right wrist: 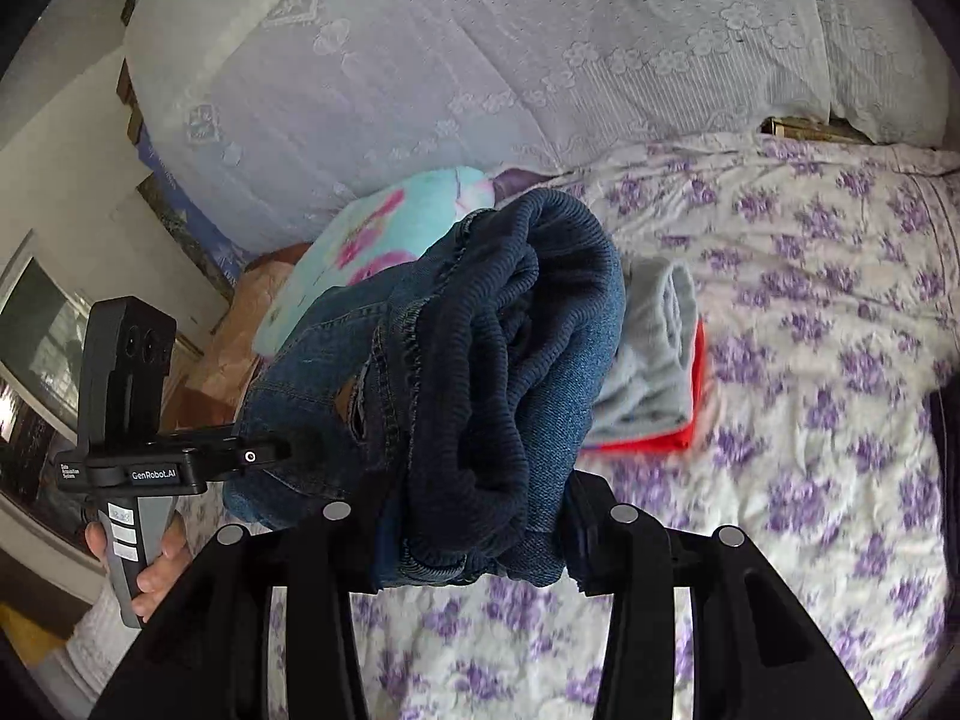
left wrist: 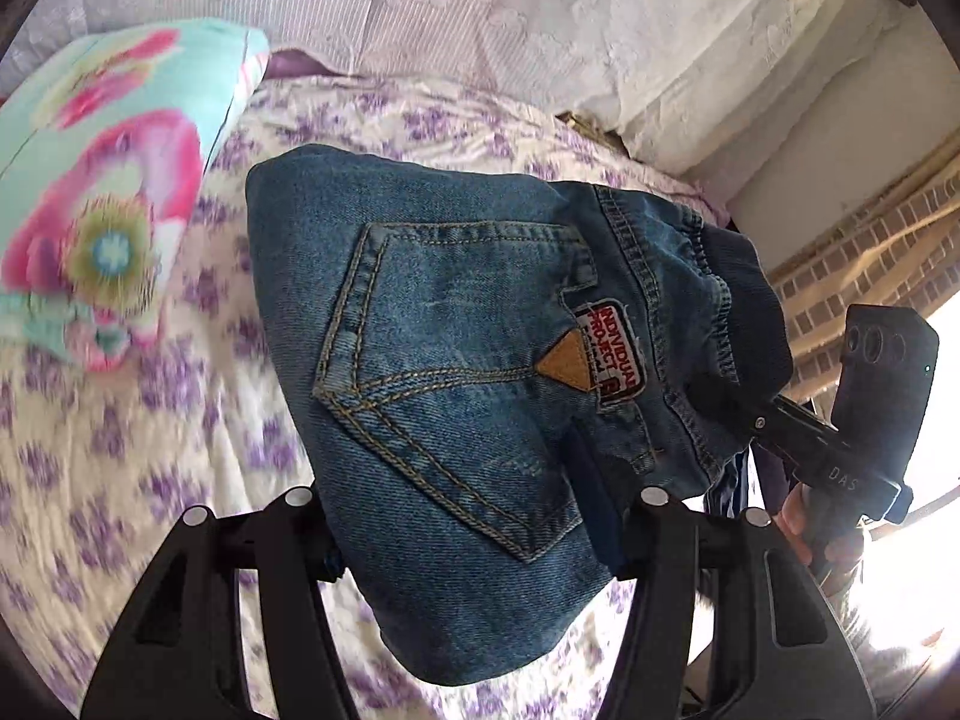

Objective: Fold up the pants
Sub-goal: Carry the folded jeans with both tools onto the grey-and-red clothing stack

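Folded blue jeans (left wrist: 468,372) with a back pocket and a red patch hang in the air above the bed, held between both grippers. My left gripper (left wrist: 474,531) is shut on the jeans' lower edge. My right gripper (right wrist: 474,531) is shut on the dark ribbed waistband end of the jeans (right wrist: 480,372). Each gripper also shows in the other's view: the right one (left wrist: 840,450) at the jeans' waistband, the left one (right wrist: 180,462) at the jeans' far side.
The bed has a white sheet with purple flowers (right wrist: 810,330). A folded grey and red pile (right wrist: 654,372) lies on it. A turquoise and pink flowered pillow (left wrist: 102,192) lies at the left. White lace-covered bedding (right wrist: 480,60) stands behind. A wall and window are at the right (left wrist: 870,240).
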Motion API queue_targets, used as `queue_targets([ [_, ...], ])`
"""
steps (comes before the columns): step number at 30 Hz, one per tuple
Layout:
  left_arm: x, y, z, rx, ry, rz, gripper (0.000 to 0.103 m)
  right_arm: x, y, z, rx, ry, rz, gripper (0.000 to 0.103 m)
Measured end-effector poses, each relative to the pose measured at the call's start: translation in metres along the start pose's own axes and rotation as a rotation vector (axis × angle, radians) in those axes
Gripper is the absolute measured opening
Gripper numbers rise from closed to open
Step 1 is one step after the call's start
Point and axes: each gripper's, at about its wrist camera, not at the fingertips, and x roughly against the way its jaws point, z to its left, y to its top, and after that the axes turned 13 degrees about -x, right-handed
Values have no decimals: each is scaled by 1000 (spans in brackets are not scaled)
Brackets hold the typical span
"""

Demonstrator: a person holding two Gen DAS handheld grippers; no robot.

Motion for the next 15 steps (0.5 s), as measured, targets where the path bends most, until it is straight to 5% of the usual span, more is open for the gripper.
queue_targets([
  [6, -56, 91, 44, 9, 27, 40, 57, -53, 78, -21, -23, -54, -3, 43],
  [11, -138, 87, 90, 44, 24, 170, 59, -125, 69, -74, -85, -106, 85, 44],
  [13, -173, 74, 107, 70, 44, 220, 76, -151, 59, -95, -93, -124, 86, 48],
  [15, -177, 70, 117, 97, 18, 166, 84, -156, 58, -108, -150, -39, 90, 50],
])
